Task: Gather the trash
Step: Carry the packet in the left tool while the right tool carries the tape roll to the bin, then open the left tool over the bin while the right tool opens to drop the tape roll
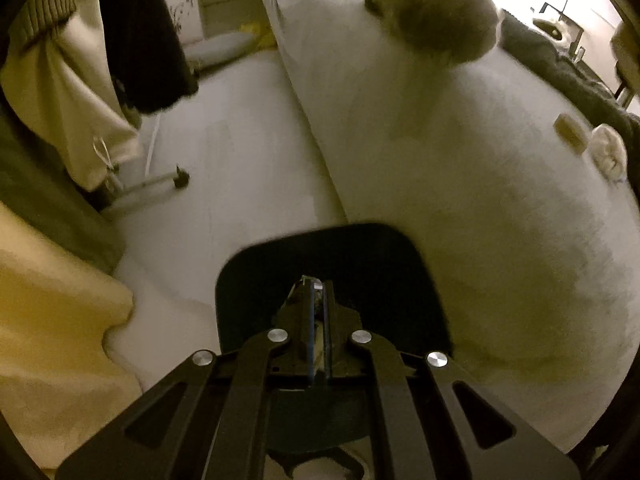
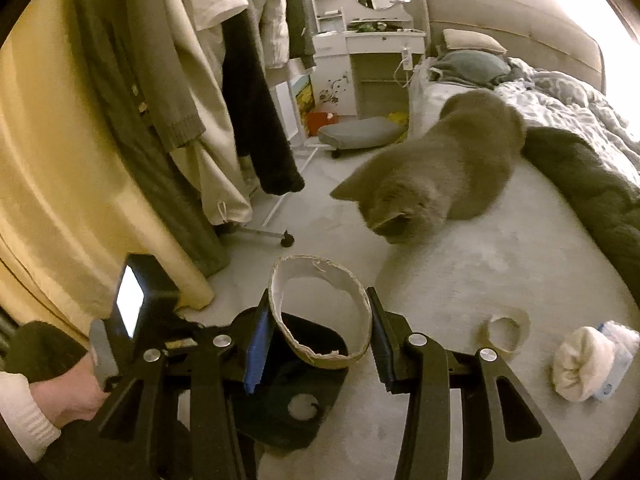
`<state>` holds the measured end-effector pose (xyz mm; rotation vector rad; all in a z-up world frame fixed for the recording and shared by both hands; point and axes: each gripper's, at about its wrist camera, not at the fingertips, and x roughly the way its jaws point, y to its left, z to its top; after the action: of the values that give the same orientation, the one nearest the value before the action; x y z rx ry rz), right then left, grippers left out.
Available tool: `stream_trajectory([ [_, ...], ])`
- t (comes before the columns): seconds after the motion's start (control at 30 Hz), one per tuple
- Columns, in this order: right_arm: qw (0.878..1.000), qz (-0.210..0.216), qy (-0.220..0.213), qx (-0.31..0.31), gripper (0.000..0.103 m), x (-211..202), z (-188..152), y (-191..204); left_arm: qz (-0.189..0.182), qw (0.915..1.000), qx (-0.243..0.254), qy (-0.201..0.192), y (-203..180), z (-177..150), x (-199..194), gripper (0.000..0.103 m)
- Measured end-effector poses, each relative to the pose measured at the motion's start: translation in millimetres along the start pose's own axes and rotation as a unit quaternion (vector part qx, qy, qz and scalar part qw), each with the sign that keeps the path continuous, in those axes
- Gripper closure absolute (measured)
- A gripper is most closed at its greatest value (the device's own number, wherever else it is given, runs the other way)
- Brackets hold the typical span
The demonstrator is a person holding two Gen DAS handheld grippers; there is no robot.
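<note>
My right gripper (image 2: 318,316) is shut on a cardboard tape ring (image 2: 320,312), held just above a dark bin (image 2: 288,384) at the bed's edge. My left gripper (image 1: 318,292) is shut on the near rim of the dark bin (image 1: 360,252), with a thin scrap showing between its pads. On the bed to the right lie a smaller tape ring (image 2: 506,328) and a crumpled white wad with a plastic wrapper (image 2: 592,360). In the left wrist view the small ring (image 1: 570,132) and the wad (image 1: 608,152) lie far right.
A grey cat (image 2: 436,184) crouches on the bed (image 2: 480,280) just beyond the held ring, also in the left wrist view (image 1: 436,12). A clothes rack with hanging coats (image 2: 168,100) stands left. A dark blanket (image 2: 592,184) lies right. A dressing table (image 2: 368,40) stands behind.
</note>
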<state>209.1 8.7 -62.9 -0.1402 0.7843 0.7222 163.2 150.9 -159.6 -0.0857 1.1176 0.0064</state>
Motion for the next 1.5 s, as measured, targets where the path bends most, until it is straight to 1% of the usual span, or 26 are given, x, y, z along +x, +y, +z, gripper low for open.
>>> stream_trajectory([
  [0.17,1.000,0.004,0.015,-0.009,0.058,15.8,-2.4,11.8,-0.007,0.9988,-0.028,0.041,15.2,-14.2,25.8,0.099],
  [0.33,0.999,0.007,0.035,-0.014,0.058,34.8,-7.4,22.4,-0.022,0.9955,-0.048,0.079,23.5,-26.4,45.4,0.099],
  [0.53,0.998,0.015,0.061,-0.018,0.058,59.1,-14.6,34.0,-0.032,0.9908,-0.052,0.121,26.1,-40.3,65.1,0.099],
  [0.63,0.997,0.017,0.074,-0.022,0.058,70.4,-18.1,40.3,-0.045,0.9866,-0.058,0.145,29.0,-46.0,73.8,0.099],
  [0.73,0.995,0.018,0.091,-0.021,0.058,84.6,-22.8,43.3,-0.049,0.9837,-0.061,0.162,32.3,-51.3,77.7,0.098],
  [0.77,0.995,0.018,0.096,-0.021,0.058,88.9,-23.9,44.2,-0.047,0.9830,-0.063,0.166,34.8,-53.9,79.0,0.097],
  [0.83,0.994,0.020,0.110,-0.018,0.058,99.9,-27.8,46.4,-0.050,0.9821,-0.066,0.169,39.3,-57.2,79.5,0.096],
  [0.87,0.993,0.021,0.116,-0.018,0.058,104.2,-28.9,47.3,-0.050,0.9818,-0.066,0.171,41.1,-58.7,79.4,0.088],
  [0.9,0.992,0.024,0.125,-0.016,0.058,111.5,-32.1,49.0,-0.050,0.9817,-0.067,0.171,42.6,-59.3,79.0,0.075],
  [0.97,0.990,0.024,0.137,-0.016,0.058,120.0,-36.3,50.4,-0.052,0.9821,-0.071,0.166,46.0,-61.0,75.6,0.062],
  [1.03,0.988,0.020,0.154,-0.017,0.058,132.2,-42.7,51.5,-0.051,0.9828,-0.073,0.161,51.6,-59.4,76.4,0.055],
  [1.1,0.985,0.016,0.172,-0.017,0.058,146.4,-49.4,52.9,-0.046,0.9842,-0.077,0.153,56.6,-60.2,71.8,0.042],
  [1.13,0.984,0.015,0.177,-0.018,0.058,150.9,-51.2,53.5,-0.045,0.9847,-0.083,0.147,61.6,-61.0,68.4,0.038],
  [1.17,0.983,0.014,0.184,-0.019,0.058,155.5,-53.5,54.8,-0.050,0.9846,-0.087,0.144,65.5,-61.5,66.2,0.037],
  [1.2,0.981,0.014,0.194,-0.021,0.058,162.5,-57.7,57.4,-0.047,0.9850,-0.089,0.140,69.6,-61.7,63.9,0.033],
  [1.27,0.977,0.017,0.209,-0.023,0.058,172.1,-63.9,60.6,-0.037,0.9864,-0.089,0.133,76.8,-60.4,60.1,0.030],
  [1.33,0.975,0.018,0.222,-0.027,0.058,180.9,-69.8,64.0,-0.041,0.9865,-0.096,0.126,82.1,-60.6,54.3,0.030],
  [1.47,0.968,0.017,0.247,-0.029,0.058,198.0,-80.6,66.4,-0.038,0.9902,-0.095,0.096,90.0,-57.6,36.9,0.030],
  [1.5,0.967,0.017,0.254,-0.029,0.058,202.6,-83.5,67.4,-0.037,0.9907,-0.095,0.090,91.8,-57.2,33.6,0.032],
])
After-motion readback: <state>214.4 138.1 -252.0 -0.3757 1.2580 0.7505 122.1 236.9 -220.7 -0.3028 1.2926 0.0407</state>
